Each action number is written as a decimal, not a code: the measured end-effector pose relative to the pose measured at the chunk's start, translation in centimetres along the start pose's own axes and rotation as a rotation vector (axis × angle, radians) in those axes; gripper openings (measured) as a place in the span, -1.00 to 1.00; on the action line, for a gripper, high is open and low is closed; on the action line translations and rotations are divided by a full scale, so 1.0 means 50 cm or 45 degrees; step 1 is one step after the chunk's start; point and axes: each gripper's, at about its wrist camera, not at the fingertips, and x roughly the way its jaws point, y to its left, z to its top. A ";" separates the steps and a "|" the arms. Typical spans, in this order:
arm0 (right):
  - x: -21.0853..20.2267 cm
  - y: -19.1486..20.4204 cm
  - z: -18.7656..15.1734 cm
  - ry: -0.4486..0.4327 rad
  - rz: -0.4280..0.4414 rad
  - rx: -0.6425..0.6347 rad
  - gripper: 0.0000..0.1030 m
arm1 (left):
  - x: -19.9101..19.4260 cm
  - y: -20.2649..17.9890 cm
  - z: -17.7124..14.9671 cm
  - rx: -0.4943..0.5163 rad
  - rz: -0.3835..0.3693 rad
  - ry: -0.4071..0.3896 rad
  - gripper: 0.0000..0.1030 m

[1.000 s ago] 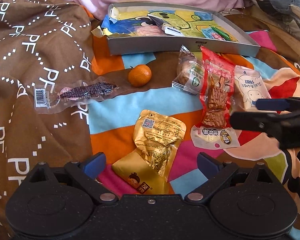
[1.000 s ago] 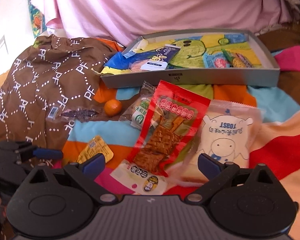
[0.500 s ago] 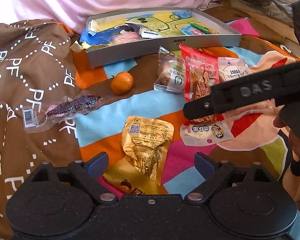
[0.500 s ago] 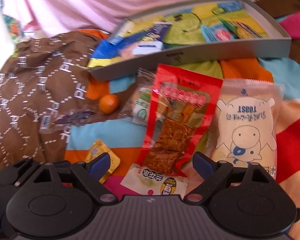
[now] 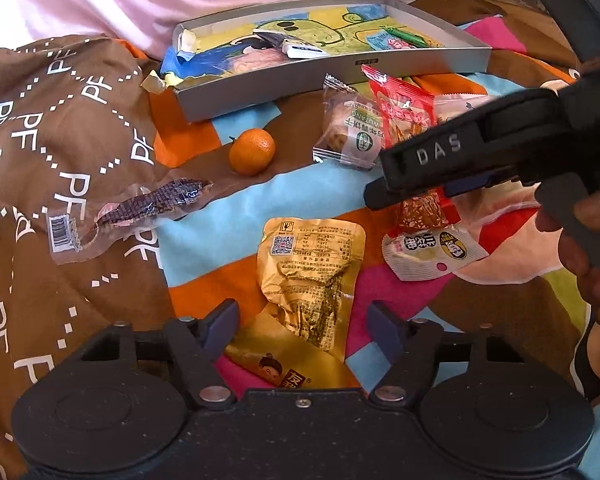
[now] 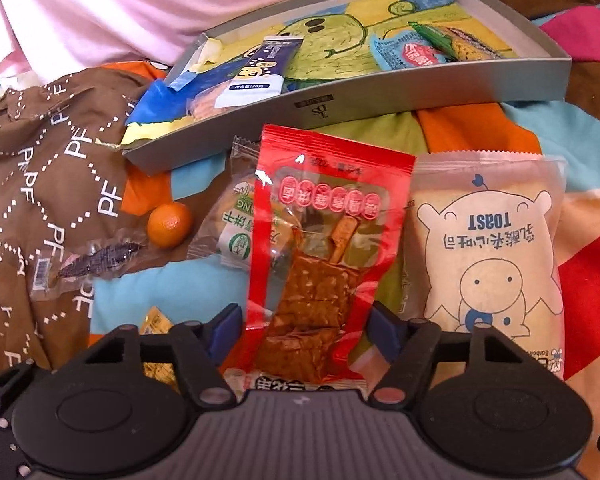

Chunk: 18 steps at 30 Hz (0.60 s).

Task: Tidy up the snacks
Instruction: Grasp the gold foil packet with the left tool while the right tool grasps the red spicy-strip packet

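My right gripper (image 6: 304,330) is open and low, its fingers on either side of the bottom of a red packet of brown tofu pieces (image 6: 324,272). In the left wrist view one of its black fingers (image 5: 428,168) crosses over that red packet (image 5: 404,112). My left gripper (image 5: 302,326) is open just above a crumpled gold snack packet (image 5: 312,276), which overlaps a yellow one (image 5: 276,364). A grey tray (image 6: 380,96) at the back holds a blue-white sachet (image 6: 264,72), a light blue packet (image 6: 412,54) and a green packet (image 6: 452,42).
A mandarin (image 5: 252,151), a clear pack with a dark strip (image 5: 152,204) and a green-labelled pastry packet (image 5: 348,132) lie on the colourful blanket. A toast packet (image 6: 488,248) sits right of the red one. A brown patterned cloth (image 5: 40,140) bunches at left. A hand (image 5: 592,240) holds the right gripper.
My right gripper has moved forward and down until the red packet lies between its fingers. The left gripper has shifted slightly left and stays open over the gold packet.
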 end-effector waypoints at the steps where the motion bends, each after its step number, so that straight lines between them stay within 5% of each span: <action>1: -0.001 0.000 -0.003 -0.007 -0.002 -0.013 0.29 | 0.000 0.001 0.000 -0.001 0.000 0.000 0.32; 18: -0.056 -0.023 -0.060 0.069 0.158 -0.115 0.07 | -0.008 0.021 0.000 -0.106 -0.021 0.006 0.05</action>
